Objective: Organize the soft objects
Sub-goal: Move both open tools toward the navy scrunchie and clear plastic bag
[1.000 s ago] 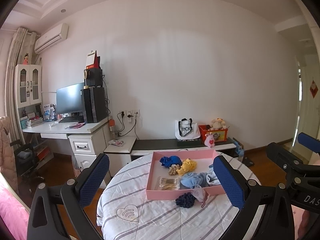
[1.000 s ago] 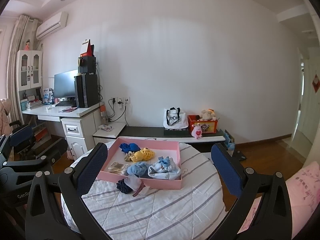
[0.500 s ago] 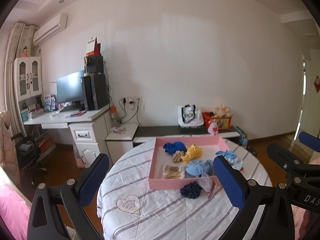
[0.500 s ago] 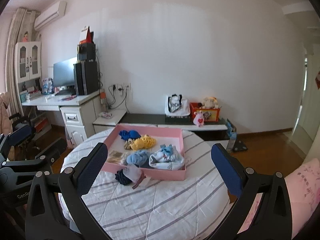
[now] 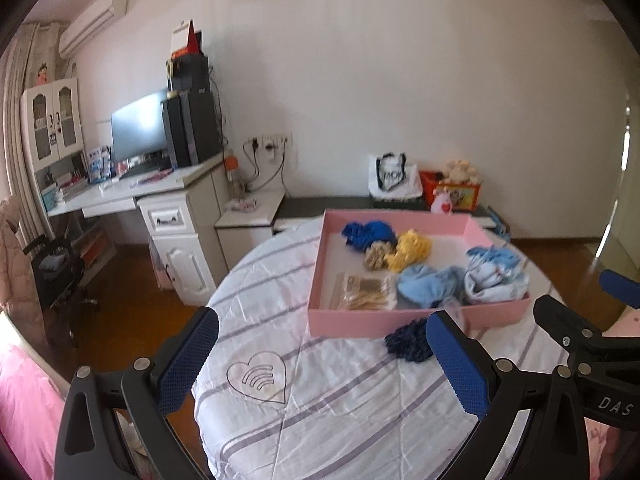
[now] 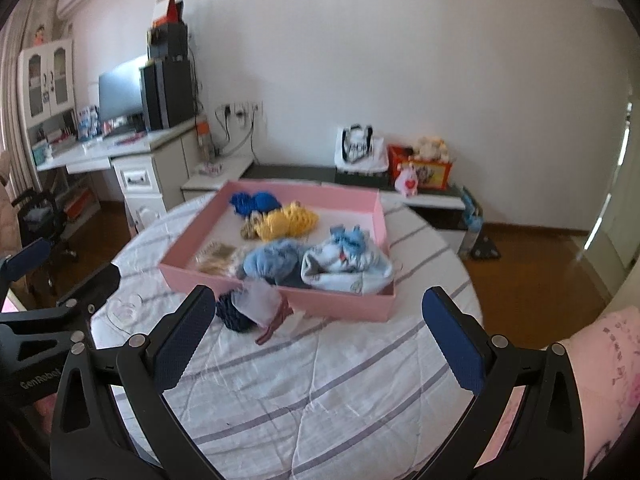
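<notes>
Left gripper [image 5: 320, 364] spread wide above a striped round table [image 5: 320, 412], pink tray [image 5: 400, 322] of soft bundles ahead, navy scrunchie [image 5: 408, 343] lying just outside its near wall

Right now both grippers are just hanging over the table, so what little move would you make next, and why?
Probably lower the right gripper toward the dark blue scrunchie and the sheer pink piece on it. They lie on the striped tablecloth, just outside the pink tray where the other soft things sit. Both grippers are open and empty, and the left gripper seems no closer.
</notes>
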Tool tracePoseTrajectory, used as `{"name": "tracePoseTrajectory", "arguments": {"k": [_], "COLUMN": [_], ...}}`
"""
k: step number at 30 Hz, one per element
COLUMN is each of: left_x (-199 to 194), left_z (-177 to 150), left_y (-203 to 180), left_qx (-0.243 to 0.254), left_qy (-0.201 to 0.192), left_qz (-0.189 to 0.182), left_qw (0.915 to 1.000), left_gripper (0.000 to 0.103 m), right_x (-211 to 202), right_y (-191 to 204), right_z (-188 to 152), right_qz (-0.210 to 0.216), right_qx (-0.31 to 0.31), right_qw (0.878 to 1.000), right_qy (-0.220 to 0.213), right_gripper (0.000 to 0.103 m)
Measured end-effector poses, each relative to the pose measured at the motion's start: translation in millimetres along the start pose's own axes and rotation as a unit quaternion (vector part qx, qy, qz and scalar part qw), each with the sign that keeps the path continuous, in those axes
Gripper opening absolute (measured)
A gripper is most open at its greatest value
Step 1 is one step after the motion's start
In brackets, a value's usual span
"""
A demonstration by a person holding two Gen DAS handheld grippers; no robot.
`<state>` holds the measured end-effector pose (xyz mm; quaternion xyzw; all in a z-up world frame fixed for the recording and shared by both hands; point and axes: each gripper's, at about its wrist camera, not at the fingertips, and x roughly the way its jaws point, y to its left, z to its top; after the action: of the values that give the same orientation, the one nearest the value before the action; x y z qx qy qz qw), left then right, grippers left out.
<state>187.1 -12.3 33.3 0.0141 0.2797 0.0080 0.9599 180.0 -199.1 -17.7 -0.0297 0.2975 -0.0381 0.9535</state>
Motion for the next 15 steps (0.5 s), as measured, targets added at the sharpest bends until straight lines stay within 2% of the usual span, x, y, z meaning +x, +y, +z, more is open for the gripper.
{"name": "tracePoseTrajectory", "arguments": {"k": [5, 15], "left_x": [32, 96], "left_z": [-2, -9], "left_y": [6, 25], "left_qx": [-0.002, -0.013], "left_qy": [0.036, 0.093], "left_qz": [0.002, 0.015], "left_qw": [0.9993, 0.9954], "left_gripper": [0.103, 0.103], "right_x": [36, 91], "right_y": [4, 23], "right_z": [-9, -19], "right_qz": [0.002, 0.027], "right_qx": [-0.002, -0.009], "right_qw": [0.999, 0.994], "right_qy": [0.047, 0.107], "right_gripper": [0.103, 0.103]}}
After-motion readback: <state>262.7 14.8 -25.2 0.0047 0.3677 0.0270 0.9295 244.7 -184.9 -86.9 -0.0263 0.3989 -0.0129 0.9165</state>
